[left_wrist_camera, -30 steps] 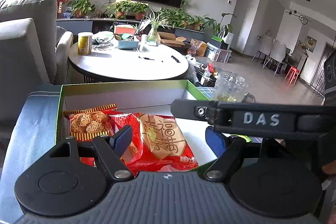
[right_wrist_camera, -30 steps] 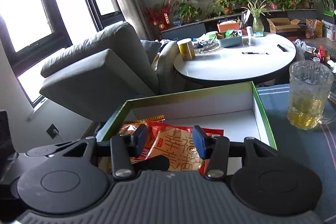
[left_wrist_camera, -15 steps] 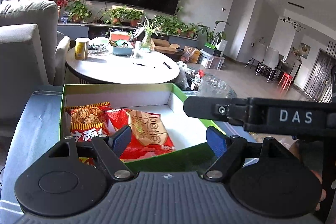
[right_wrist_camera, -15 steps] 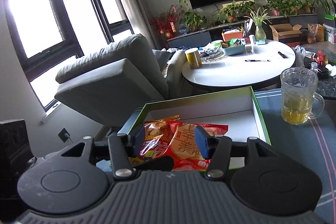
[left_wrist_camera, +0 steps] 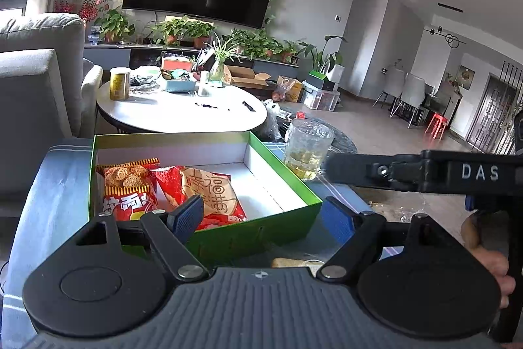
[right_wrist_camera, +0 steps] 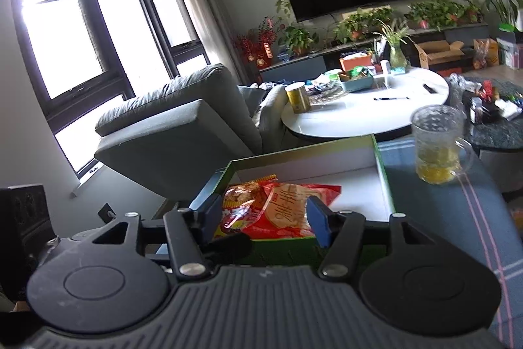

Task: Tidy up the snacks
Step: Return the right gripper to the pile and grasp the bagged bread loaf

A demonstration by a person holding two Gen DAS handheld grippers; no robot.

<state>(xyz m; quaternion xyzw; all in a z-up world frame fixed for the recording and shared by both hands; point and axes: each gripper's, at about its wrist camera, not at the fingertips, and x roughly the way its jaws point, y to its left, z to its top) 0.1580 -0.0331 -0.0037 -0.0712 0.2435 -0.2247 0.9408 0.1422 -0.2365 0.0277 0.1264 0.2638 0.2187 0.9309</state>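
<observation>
A green box (left_wrist_camera: 255, 234) with a white inside sits on the blue cloth and holds two snack packets. An orange cracker bag (left_wrist_camera: 127, 182) lies at its left, and a red packet with a round biscuit (left_wrist_camera: 209, 192) lies beside it. My left gripper (left_wrist_camera: 261, 218) is open just short of the box's near wall, nothing between its blue pads. In the right wrist view the box (right_wrist_camera: 380, 172), cracker bag (right_wrist_camera: 238, 198) and red packet (right_wrist_camera: 291, 208) lie ahead. My right gripper (right_wrist_camera: 264, 219) is open and empty, also short of the near wall.
A glass mug (left_wrist_camera: 307, 152) of yellow tea stands right of the box. A pale packet (left_wrist_camera: 294, 262) lies on the cloth under my left gripper. The right tool's black bar (left_wrist_camera: 425, 172) and a hand (left_wrist_camera: 487, 251) fill the right. Beyond are a round white table (left_wrist_camera: 183, 116) and a grey armchair (right_wrist_camera: 170, 126).
Both grippers have drawn back from over the box, so its near wall now shows in front of the pads. The left jaws have widened a little. Both packets stay in the box.
</observation>
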